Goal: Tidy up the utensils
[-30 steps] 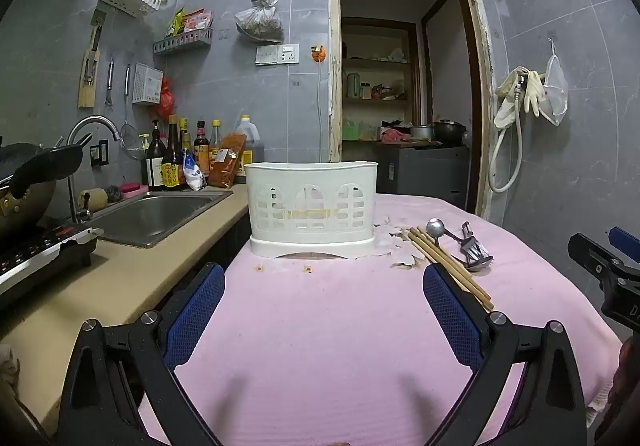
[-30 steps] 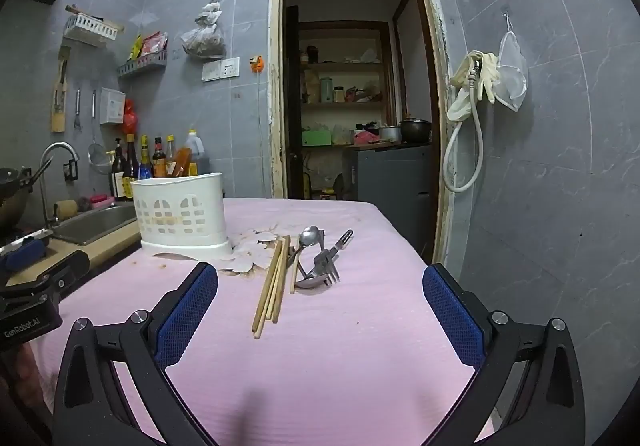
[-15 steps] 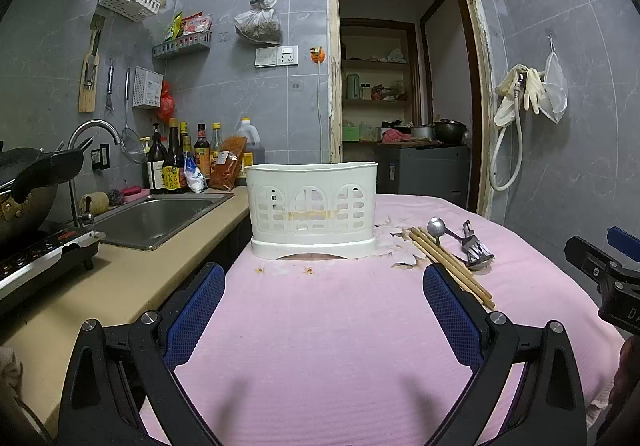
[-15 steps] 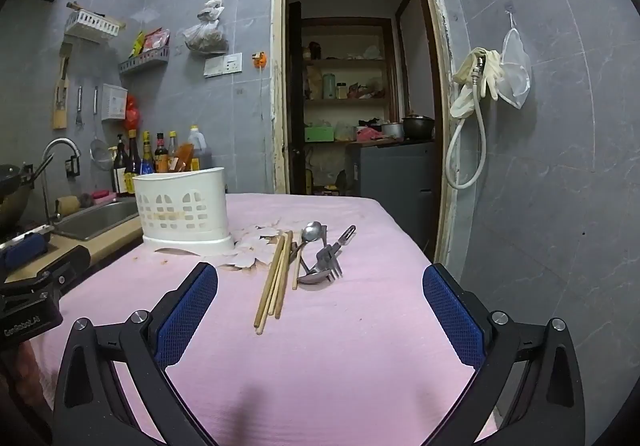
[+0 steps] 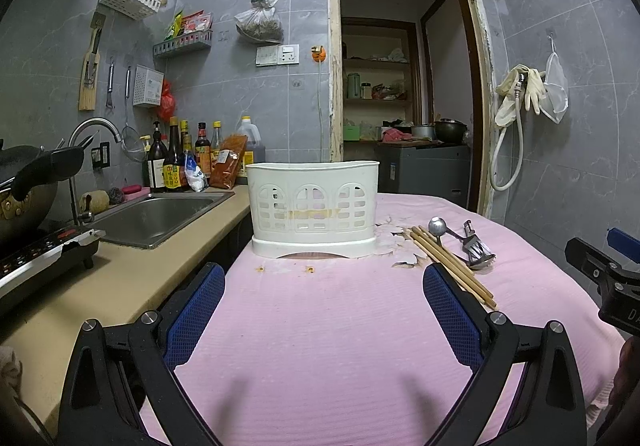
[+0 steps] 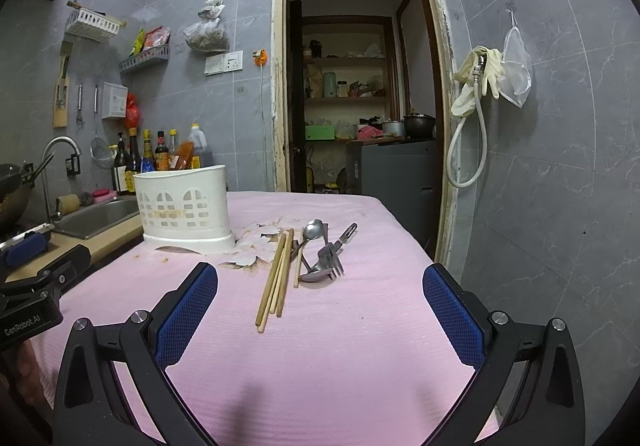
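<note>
A white slotted utensil holder [image 5: 314, 203] [image 6: 186, 206] stands upright on the pink cloth [image 5: 340, 326] [image 6: 340, 326]. To its right lie several wooden chopsticks [image 5: 450, 261] [image 6: 278, 274], a spoon [image 5: 438, 227] [image 6: 310, 236] and forks [image 5: 476, 248] [image 6: 330, 258] in a loose pile. My left gripper [image 5: 322, 310] is open and empty, facing the holder from the near side. The right gripper [image 6: 320, 310] is open and empty, with the chopsticks ahead of it between its fingers' line. Each gripper shows at the other view's edge.
A beige counter [image 5: 132, 270] with a steel sink [image 5: 156, 216], tap, sauce bottles [image 5: 176, 162] and a hob with a wok [image 5: 28, 198] runs along the left. An open doorway [image 5: 404, 86] lies behind the table. Torn patches mark the cloth beside the holder.
Both grippers have crept slightly forward, so the holder and utensils sit a little nearer in view. Nothing on the table has moved.
</note>
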### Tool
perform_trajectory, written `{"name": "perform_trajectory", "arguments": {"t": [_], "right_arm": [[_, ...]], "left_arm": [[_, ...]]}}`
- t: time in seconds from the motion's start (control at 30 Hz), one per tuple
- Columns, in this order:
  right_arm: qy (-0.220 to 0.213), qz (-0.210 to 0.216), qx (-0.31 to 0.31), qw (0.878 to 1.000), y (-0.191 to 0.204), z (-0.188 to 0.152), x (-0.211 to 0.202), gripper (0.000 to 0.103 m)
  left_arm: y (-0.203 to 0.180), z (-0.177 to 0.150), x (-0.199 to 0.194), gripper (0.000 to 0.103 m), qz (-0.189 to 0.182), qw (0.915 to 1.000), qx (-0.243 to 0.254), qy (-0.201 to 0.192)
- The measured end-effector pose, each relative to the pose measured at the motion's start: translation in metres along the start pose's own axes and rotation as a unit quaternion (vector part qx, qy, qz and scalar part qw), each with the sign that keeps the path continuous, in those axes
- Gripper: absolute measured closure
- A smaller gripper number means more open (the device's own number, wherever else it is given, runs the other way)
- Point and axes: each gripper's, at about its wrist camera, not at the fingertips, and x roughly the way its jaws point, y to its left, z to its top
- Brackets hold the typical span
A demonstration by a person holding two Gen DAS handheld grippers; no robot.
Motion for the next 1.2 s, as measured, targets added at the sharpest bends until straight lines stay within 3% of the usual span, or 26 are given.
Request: {"name": "perform_trajectory", "arguments": {"t": [1.2], "right_arm": [[0.005,0.001,0.0,1.0,0.0018,-0.0009,0.0017,0.0]], "left_arm": [[0.0035,-0.0019,0.001,0.006,0.003,1.0,0.002,-0.001]]}}
